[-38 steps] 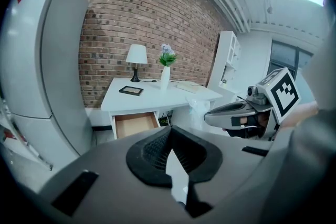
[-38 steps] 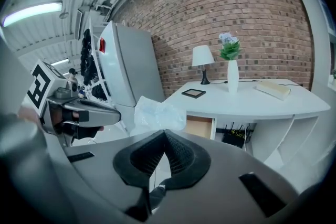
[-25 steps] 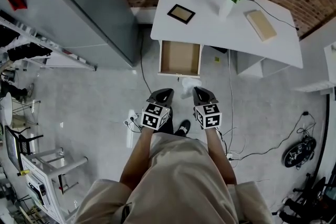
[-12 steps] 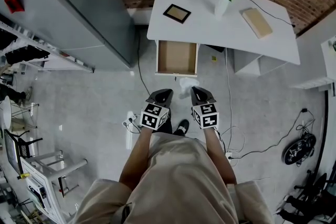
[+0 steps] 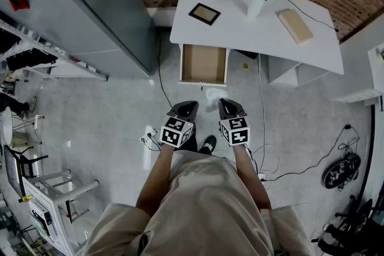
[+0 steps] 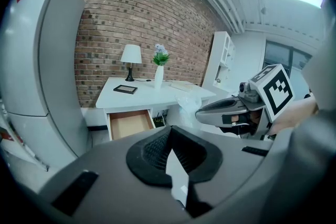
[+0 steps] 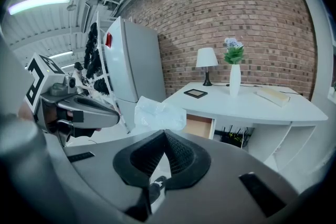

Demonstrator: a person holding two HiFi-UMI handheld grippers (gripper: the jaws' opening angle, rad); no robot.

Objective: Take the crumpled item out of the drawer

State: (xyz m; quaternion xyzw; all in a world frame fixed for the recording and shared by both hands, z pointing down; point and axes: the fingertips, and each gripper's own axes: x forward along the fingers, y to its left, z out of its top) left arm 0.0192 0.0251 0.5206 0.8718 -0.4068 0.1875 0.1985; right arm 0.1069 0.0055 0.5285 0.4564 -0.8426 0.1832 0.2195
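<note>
Hardly anything has shifted in the last second: the crumpled wad [image 5: 215, 95] hangs where it did, out of the open drawer [image 5: 204, 64] and just in front of it, above the floor. My right claw [image 5: 224, 102] is clenched on its edge; my left claw [image 5: 191, 105], beside it, is closed on nothing. Removal looks done, I judge. Next I need somewhere to set it down, perhaps the desk [image 5: 270, 33] over the drawer.

Left gripper [image 5: 189, 105] jaws together; right gripper [image 5: 222, 102] jaws clamping crumpled item [image 5: 213, 95].
</note>
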